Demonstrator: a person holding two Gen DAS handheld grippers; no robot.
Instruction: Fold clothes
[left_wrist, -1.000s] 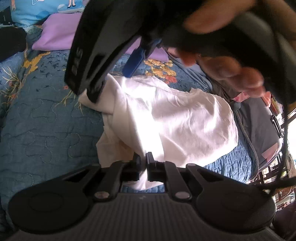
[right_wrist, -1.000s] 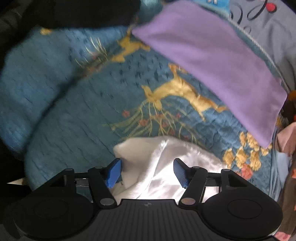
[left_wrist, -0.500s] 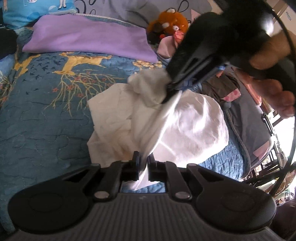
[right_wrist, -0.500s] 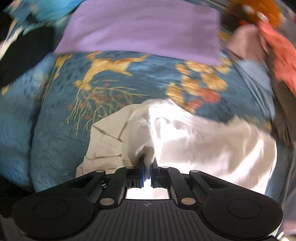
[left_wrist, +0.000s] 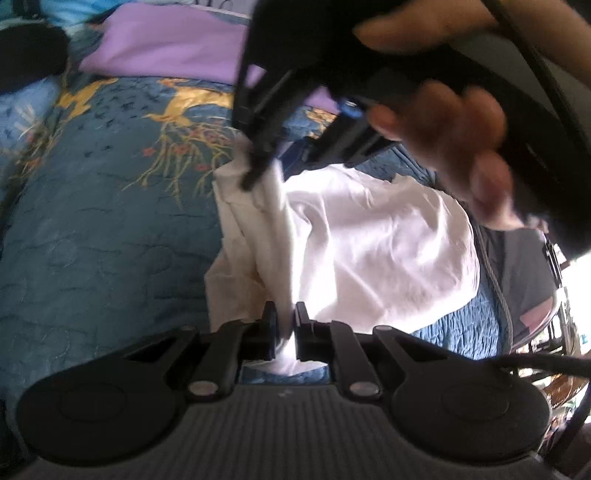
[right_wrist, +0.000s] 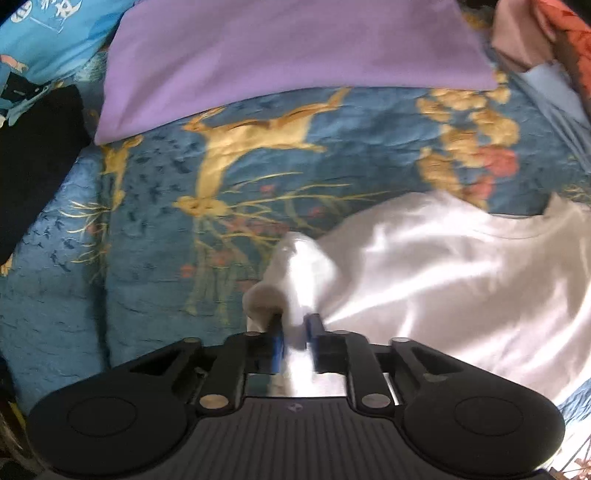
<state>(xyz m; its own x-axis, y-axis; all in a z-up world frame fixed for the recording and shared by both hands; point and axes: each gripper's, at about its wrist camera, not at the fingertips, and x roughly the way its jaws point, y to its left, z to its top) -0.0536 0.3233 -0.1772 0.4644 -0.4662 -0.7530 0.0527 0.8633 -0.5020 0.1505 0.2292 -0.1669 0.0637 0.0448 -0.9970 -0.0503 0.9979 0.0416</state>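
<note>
A white garment (left_wrist: 369, 240) lies crumpled on the blue patterned bedspread (left_wrist: 92, 221). My left gripper (left_wrist: 284, 328) is shut on its near edge, and a taut fold runs up from there to the far corner. In the left wrist view my right gripper (left_wrist: 277, 162), held by a hand (left_wrist: 461, 129), points down at that raised corner. In the right wrist view the white garment (right_wrist: 443, 277) bunches between the blue pads of my right gripper (right_wrist: 295, 332). Its jaws are opening, with the cloth still in the gap.
A folded purple cloth (right_wrist: 277, 48) lies at the far side of the bedspread (right_wrist: 147, 258). A black item (right_wrist: 33, 155) sits at the left. Pink and orange clothes (right_wrist: 535, 37) are piled at the far right. A grey garment (left_wrist: 524, 266) lies to the right.
My right gripper closed on the garment's far corner, lifted it and swung it right, then back left. Its jaws now stand apart again. My left gripper kept its hold.
</note>
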